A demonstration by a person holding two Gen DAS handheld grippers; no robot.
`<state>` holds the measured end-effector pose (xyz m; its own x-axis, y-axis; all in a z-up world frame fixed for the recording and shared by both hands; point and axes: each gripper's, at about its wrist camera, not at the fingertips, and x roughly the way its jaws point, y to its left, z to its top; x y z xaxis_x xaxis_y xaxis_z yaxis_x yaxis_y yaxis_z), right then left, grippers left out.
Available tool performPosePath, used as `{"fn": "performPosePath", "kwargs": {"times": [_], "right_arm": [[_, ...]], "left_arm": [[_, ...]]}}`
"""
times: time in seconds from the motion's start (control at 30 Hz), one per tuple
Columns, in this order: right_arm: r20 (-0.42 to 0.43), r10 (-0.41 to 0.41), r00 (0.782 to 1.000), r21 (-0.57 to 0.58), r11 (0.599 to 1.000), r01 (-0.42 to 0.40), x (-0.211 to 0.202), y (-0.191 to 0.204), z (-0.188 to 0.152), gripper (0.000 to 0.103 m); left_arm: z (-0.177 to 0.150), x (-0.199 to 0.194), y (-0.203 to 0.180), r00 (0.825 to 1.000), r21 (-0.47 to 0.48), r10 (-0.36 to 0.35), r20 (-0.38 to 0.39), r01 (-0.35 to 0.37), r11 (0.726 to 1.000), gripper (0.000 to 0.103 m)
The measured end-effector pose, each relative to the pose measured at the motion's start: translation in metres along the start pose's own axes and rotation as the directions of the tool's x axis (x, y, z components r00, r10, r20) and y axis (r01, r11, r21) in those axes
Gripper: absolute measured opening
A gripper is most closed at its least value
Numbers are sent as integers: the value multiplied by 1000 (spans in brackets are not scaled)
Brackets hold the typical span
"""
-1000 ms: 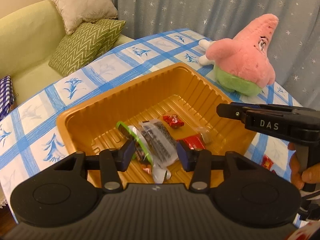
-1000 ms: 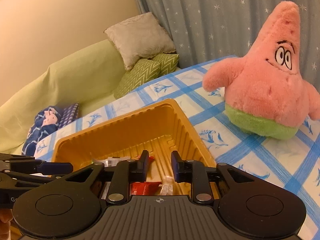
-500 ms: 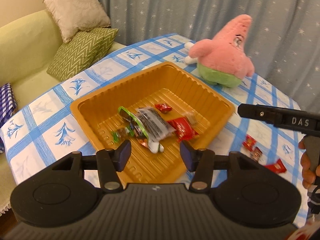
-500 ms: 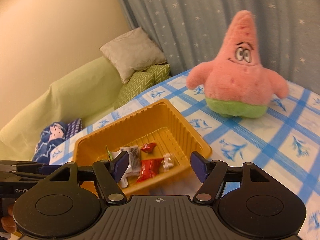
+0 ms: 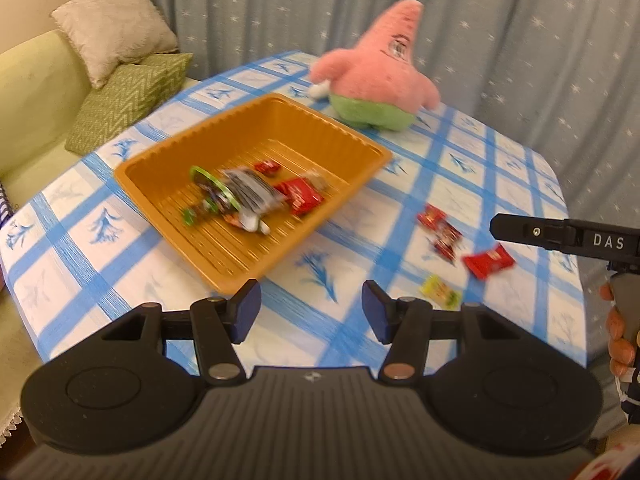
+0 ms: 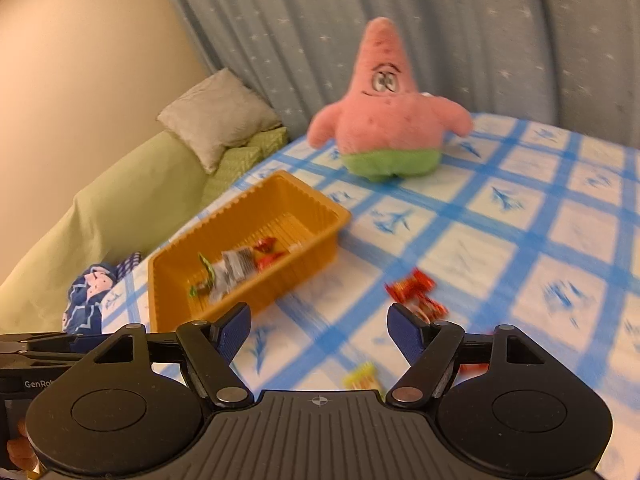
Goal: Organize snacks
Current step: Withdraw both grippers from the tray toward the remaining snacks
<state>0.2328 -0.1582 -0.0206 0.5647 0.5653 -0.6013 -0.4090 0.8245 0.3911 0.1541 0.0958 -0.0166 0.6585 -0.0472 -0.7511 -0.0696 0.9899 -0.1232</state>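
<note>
Left wrist view: the tray (image 5: 168,178) is seen on the checked worktop (image 5: 480,168), w/ a plush (image 5: 380,80) behind it. Tray is judged light, thin moulded plastic, somewhat flexible; best taken by a rim edge, not the ribbed floor. Several snacks already lie inside: a clear packet (image 5: 248,190), a red pack (image 5: 300,196), a small red sweet (image 5: 267,167). Loose snacks are left on the cloth, well apart from the tray: two red wrappers (image 5: 440,228), a red pack (image 5: 488,261), a yellow sweet (image 5: 440,292). All are judged light, crinkly, slippery foil; a pinch across the flat body or a twisted end is advised, gently, contents prob. crushable.

Left claw (image 5: 311,312) is held apart, nothing between the pads. Right claw (image 6: 319,334) is opening, also empty, w/ red wrappers (image 6: 416,296) just beyond its right pad.

Writing: "DAS" is read on the right claw's arm; "GenRo…" is cut off in the right wrist view. Wrapper print is too blurred to be read.
</note>
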Motion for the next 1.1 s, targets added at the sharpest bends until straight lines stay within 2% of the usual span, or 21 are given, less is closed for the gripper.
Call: {"fn": "performPosePath", "kwargs": {"times": [0.53, 1.1], "right_arm": [[-32, -131, 991, 74, 988, 133, -70, -14, -68, 76], [-78, -227, 971, 159, 958, 236, -86, -24, -99, 76]], "left_arm": [[-45, -7, -63, 993, 161, -97, -64, 106, 981, 52], [-58, 9, -98, 983, 266, -148, -108, 172, 949, 51]]}}
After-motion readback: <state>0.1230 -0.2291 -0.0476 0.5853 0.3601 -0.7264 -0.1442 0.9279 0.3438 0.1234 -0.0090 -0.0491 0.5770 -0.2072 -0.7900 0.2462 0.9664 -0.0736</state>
